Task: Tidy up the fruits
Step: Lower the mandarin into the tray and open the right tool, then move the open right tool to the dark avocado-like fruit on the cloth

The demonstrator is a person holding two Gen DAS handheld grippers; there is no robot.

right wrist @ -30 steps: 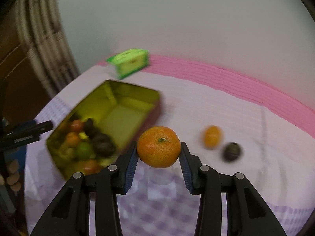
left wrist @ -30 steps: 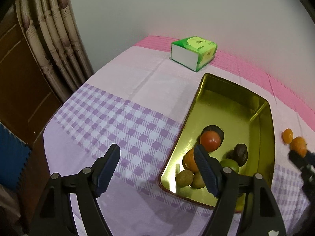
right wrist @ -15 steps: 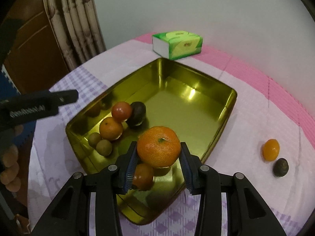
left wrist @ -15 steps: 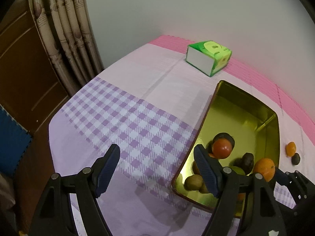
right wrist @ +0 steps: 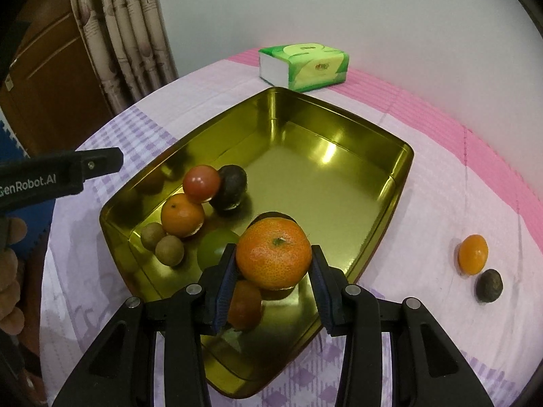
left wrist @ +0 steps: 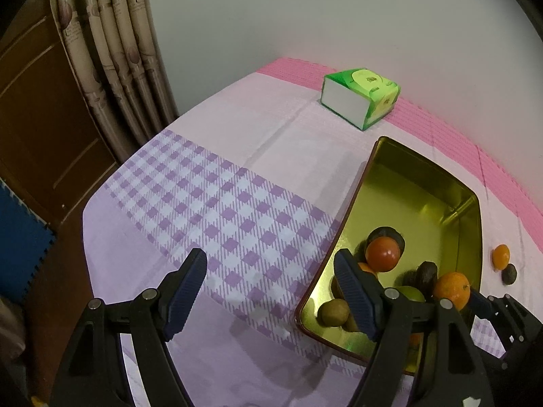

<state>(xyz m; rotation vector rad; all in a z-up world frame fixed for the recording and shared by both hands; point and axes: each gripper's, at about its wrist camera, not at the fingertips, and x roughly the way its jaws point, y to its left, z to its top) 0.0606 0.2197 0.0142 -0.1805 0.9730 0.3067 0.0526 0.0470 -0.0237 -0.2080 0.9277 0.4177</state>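
Leftmost, the left gripper (left wrist: 269, 278) hangs over the purple-checked part of the tablecloth (left wrist: 217, 203) with its jaws spread wide and nothing between them; from the right wrist camera only a black bar of it (right wrist: 61, 173) shows, reaching in from the left edge toward the tray. Next comes the gold tray (right wrist: 339, 125), sitting on the cloth with several fruits bunched in its near-left corner: two small brown fruits (right wrist: 163, 242) touching each other, a small orange (right wrist: 182, 215) just behind them, a red tomato (right wrist: 201, 183) resting against that orange, and a dark avocado (right wrist: 231, 187) pressed to the tomato's right side. A green fruit (right wrist: 212, 247) lies a little nearer the camera, partly hidden by the right gripper's finger. The right gripper (right wrist: 274, 264) is pinching a large orange mandarin (right wrist: 273, 252) between its blue pads, held above the tray's near side; under it another orange fruit (right wrist: 244, 303) and a dark fruit are partly covered. From the left wrist camera the same mandarin (left wrist: 453, 290) appears at the tray's right rim. Behind the tray stands a green tissue pack (right wrist: 303, 61) near the wall. Farthest right, outside the tray on the pale cloth, a small orange fruit (right wrist: 472, 253) and a small dark fruit (right wrist: 489, 285) lie just beside each other.
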